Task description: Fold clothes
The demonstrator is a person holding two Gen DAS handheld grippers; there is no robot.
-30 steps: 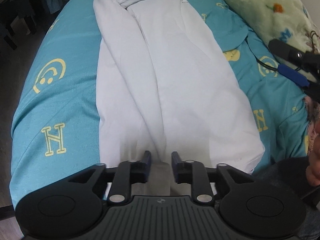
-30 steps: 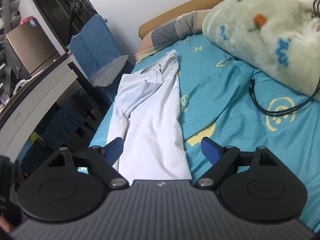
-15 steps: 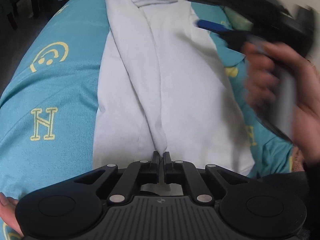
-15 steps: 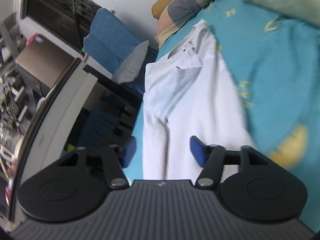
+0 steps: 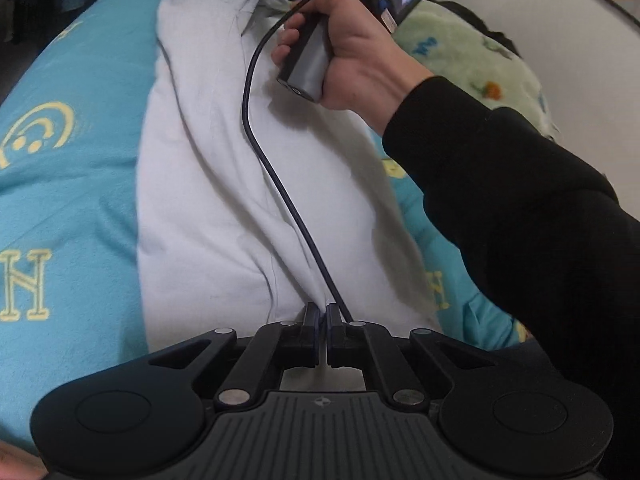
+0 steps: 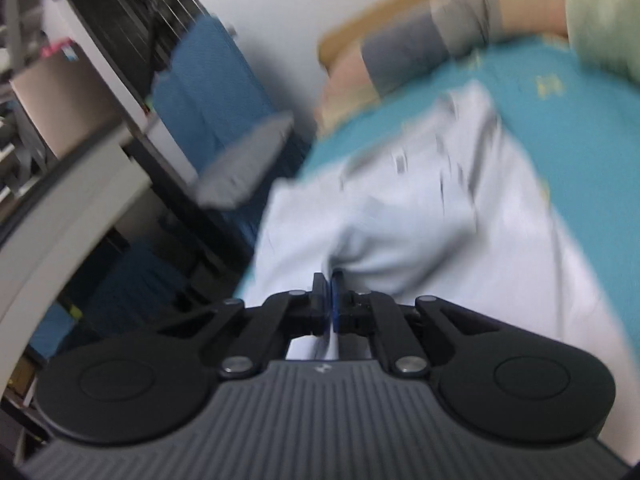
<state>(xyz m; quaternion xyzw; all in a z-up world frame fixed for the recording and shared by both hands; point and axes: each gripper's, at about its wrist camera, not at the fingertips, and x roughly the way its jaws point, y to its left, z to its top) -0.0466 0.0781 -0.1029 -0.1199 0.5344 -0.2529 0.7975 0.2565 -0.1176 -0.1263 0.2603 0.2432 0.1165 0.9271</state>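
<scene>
White shirt point(image 5: 224, 184) lies lengthwise on the bed point(image 5: 72, 184), near its edge. Left gripper point(image 5: 323, 314) jaws clamp the hem; right gripper point(image 6: 333, 296) jaws have just closed, pinching shoulder cloth. Lift both evenly, keeping the fabric taut.

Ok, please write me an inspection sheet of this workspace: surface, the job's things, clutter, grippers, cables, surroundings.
Surface: bed with turquoise sheet, yellow letters and smiley prints.
Job's things: white shirt laid lengthwise on the sheet, partly folded, collar end far from the left camera.
Clutter: pale green fleece blanket along the shirt's far side; striped pillow at the headboard.
Grippers: left gripper jaws shut on the shirt's near hem; right gripper jaws just closed, pinching shirt fabric near the collar end.
Cables: black cable hangs from the right gripper across the shirt.
Surroundings: blue chair, desk, white wall.
</scene>
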